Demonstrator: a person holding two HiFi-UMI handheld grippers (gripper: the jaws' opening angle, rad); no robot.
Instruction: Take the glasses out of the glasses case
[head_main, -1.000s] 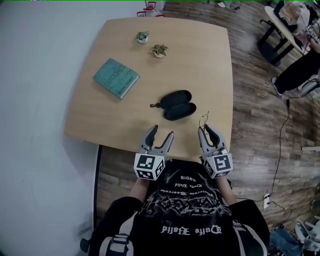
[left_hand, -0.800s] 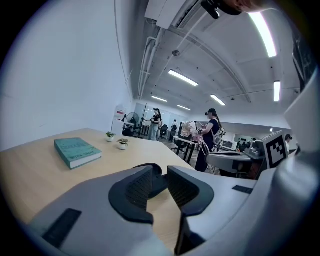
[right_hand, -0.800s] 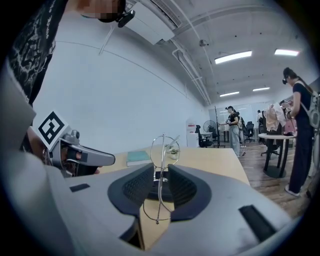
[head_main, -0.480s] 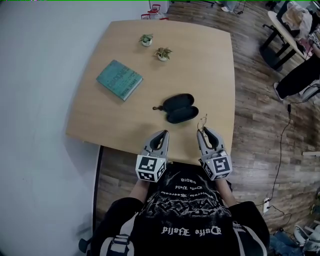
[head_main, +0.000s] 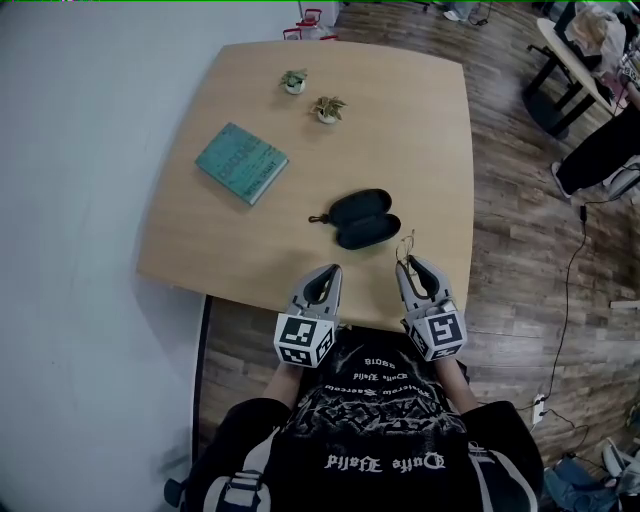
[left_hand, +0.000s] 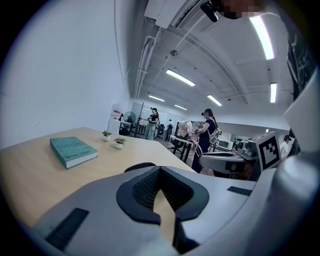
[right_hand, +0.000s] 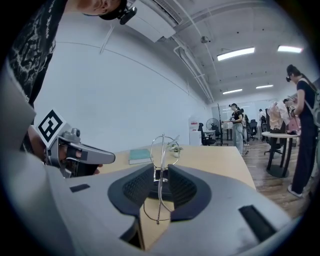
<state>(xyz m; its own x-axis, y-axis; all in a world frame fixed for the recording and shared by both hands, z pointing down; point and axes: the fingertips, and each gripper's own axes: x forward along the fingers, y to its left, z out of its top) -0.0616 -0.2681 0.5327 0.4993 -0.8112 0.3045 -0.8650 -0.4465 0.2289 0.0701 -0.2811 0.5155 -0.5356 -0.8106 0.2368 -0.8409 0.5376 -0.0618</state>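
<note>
The black glasses case (head_main: 365, 218) lies open on the wooden table (head_main: 420, 130), a little past both grippers. Thin wire-framed glasses (head_main: 405, 245) stand upright in my right gripper (head_main: 408, 262), near the table's front edge and just right of the case. In the right gripper view the jaws of that gripper (right_hand: 161, 172) are shut on the glasses (right_hand: 163, 145) at the middle of the frame. My left gripper (head_main: 330, 272) hovers at the front edge, left of the right one, shut and empty. In its own view the left gripper (left_hand: 159, 192) hides most of the case (left_hand: 140, 166).
A teal book (head_main: 241, 163) lies at the table's left. Two small potted plants (head_main: 293, 80) (head_main: 327, 108) stand at the far side. Beyond the table's right edge are wood floor, other tables and people.
My left gripper's jaws have closed from wide open to shut, with nothing between them. The right gripper keeps its hold on the glasses and has barely moved.
</note>
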